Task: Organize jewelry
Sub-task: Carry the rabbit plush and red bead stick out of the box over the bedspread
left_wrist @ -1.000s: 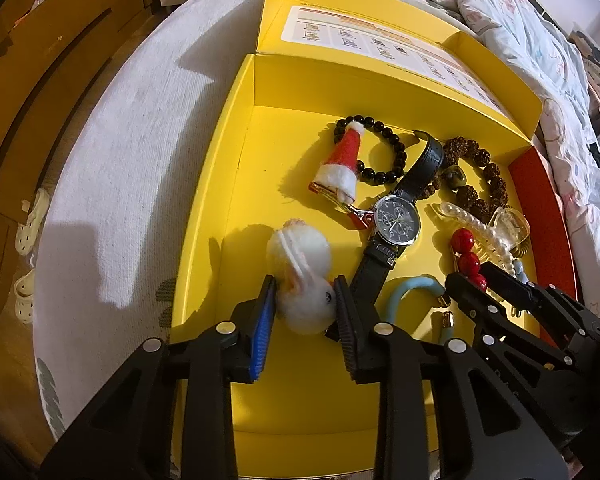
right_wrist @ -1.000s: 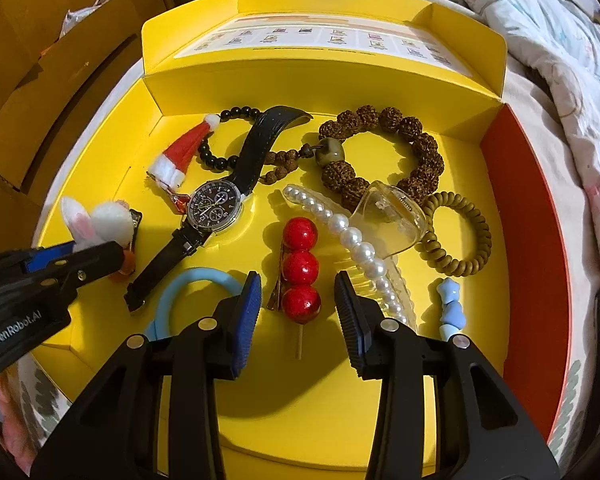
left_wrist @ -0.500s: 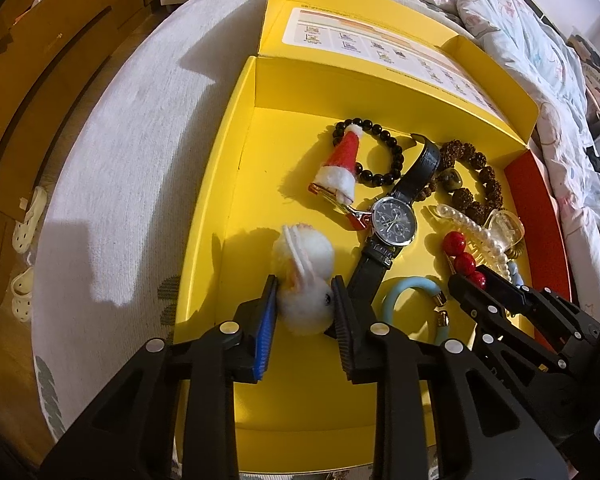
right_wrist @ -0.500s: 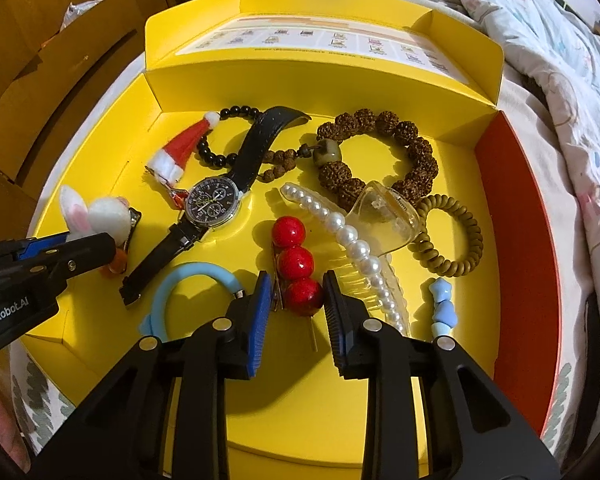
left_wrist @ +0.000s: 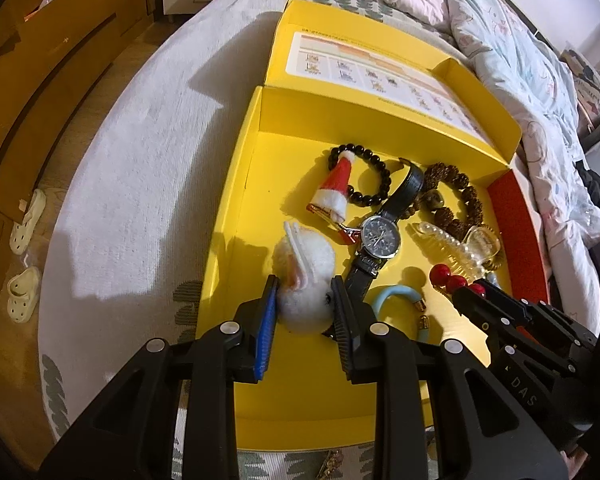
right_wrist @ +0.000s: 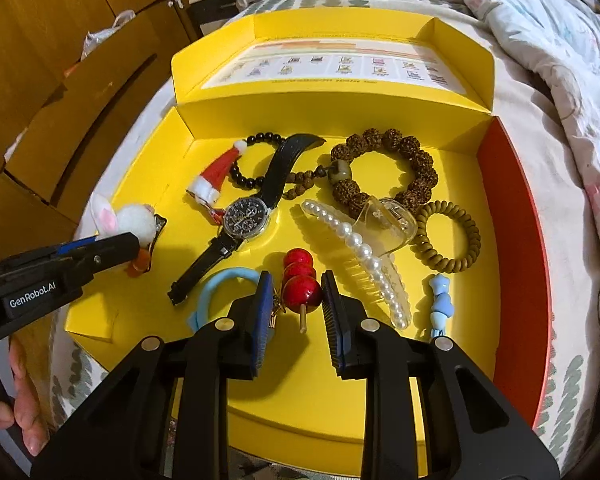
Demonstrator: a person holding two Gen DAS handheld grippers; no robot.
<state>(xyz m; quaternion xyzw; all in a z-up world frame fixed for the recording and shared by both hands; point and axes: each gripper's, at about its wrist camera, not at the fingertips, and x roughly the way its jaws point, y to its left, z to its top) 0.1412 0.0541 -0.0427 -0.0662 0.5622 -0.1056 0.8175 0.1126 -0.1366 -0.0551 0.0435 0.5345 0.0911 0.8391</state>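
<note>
Right now I have both claws down inside the yellow box (right_wrist: 504, 240), each working a hair clip. My left gripper (left_wrist: 303, 300) has its fingers pressed against either side of the white pompom bunny clip (left_wrist: 304, 276), which sits just left of centre in the left wrist view; the fluff fills the gap between the pads, so I judge it clamped, gripping low on the ball where the soft bulk gives the pads something to bite.

My right gripper (right_wrist: 294, 294) straddles the red-ball hair clip (right_wrist: 300, 276), low in the middle of the right wrist view. The nearest ball sits between the pads, and both pads look in contact with it, so I'd call it closed on that clip, though the hold is on a round, glossy surface and could slip. The small stick end pokes out below the ball, towards the camera.

The rest of the jewelry lies loose around them: the wristwatch (right_wrist: 246, 220) left of centre, the pearl claw clip (right_wrist: 364, 256) just right of my fingers, the brown seed bracelet (right_wrist: 396, 168) above, the coil hair tie (right_wrist: 450, 240) at right, the santa hat clip (right_wrist: 216, 176) upper left resting over the black bead bracelet (right_wrist: 252, 180), and the blue band (right_wrist: 220, 284) beside my left pad.
</note>
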